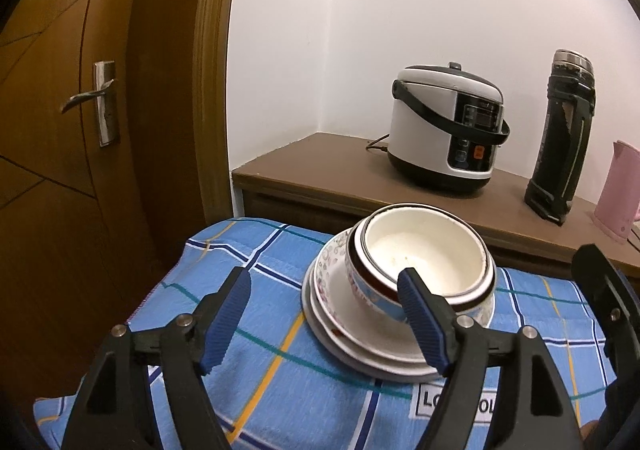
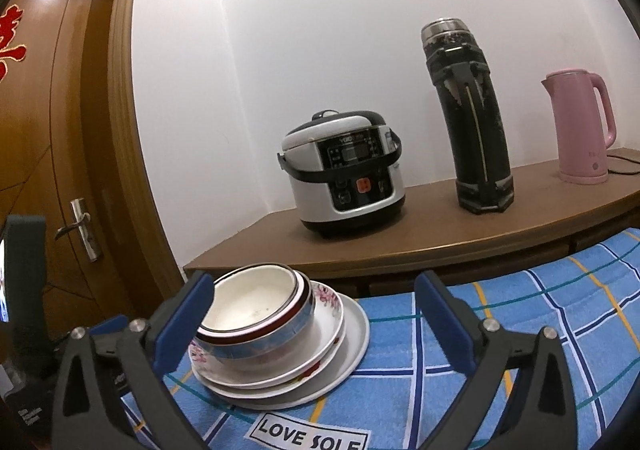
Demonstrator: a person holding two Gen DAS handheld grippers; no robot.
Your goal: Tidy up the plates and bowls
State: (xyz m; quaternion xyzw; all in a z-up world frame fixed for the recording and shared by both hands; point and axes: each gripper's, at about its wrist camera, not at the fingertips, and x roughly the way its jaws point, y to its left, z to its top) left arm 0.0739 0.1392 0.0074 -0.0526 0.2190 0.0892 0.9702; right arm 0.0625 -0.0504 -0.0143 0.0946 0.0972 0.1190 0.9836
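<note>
Your left gripper [image 1: 324, 320] and right gripper [image 2: 316, 324] both hang spread and empty at the frame bottom. Stacked plates [image 2: 352, 350] sit centre on the blue cloth [image 1: 248, 390], nested bowls [image 1: 424, 262] on top; keep clear so the tilted bowls don't slide.

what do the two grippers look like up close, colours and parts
Both match: the left gripper and right gripper have black plastic triangular arms with cut-out openings, silver round pivot bolts, and blue ribbed pads on the fingers. No cables or markings show.
</note>
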